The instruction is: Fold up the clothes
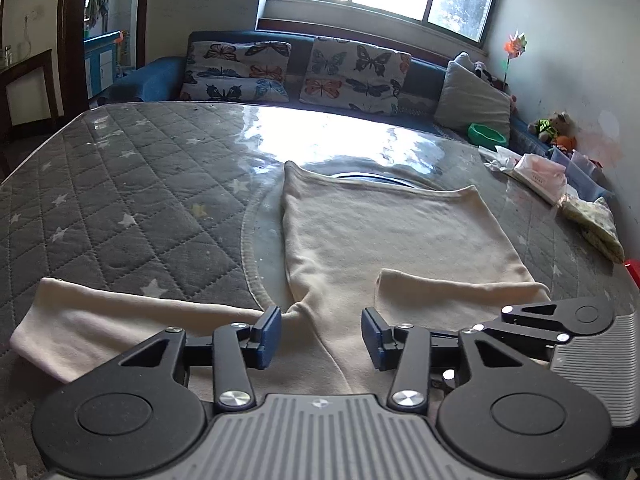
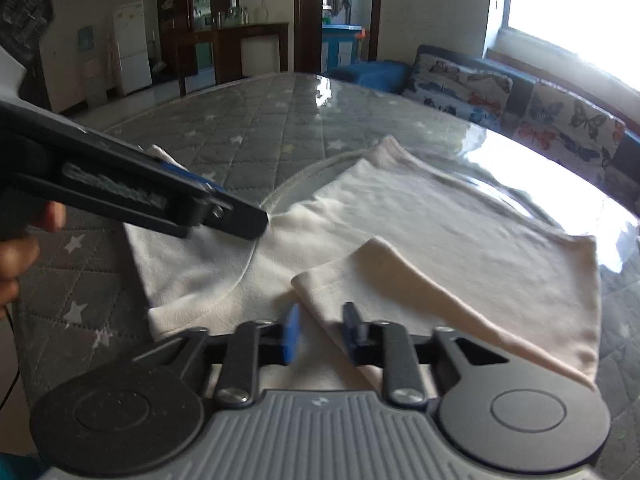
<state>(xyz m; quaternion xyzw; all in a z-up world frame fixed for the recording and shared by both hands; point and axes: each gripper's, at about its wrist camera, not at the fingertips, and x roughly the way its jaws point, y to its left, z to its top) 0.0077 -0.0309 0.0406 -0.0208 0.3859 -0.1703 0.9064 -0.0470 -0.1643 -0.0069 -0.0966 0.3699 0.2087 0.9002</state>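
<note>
A cream long-sleeved top (image 1: 384, 232) lies flat on the quilted grey table cover (image 1: 132, 184). Its right sleeve (image 1: 460, 292) is folded across the body; its left sleeve (image 1: 104, 320) stretches out to the left. My left gripper (image 1: 320, 338) is open, low over the garment near the left armpit. It shows from the side in the right wrist view (image 2: 256, 224), tips at the cloth. My right gripper (image 2: 318, 332) is open, its fingers either side of the folded sleeve's cuff (image 2: 320, 280); it also shows at the right edge of the left wrist view (image 1: 560, 320).
A blue sofa with butterfly cushions (image 1: 352, 72) runs behind the table under the window. A green bowl (image 1: 486, 134), tissue packs (image 1: 536, 172) and a patterned cloth (image 1: 600, 228) sit at the table's right side. A dark sideboard (image 2: 236, 52) and doorway lie beyond.
</note>
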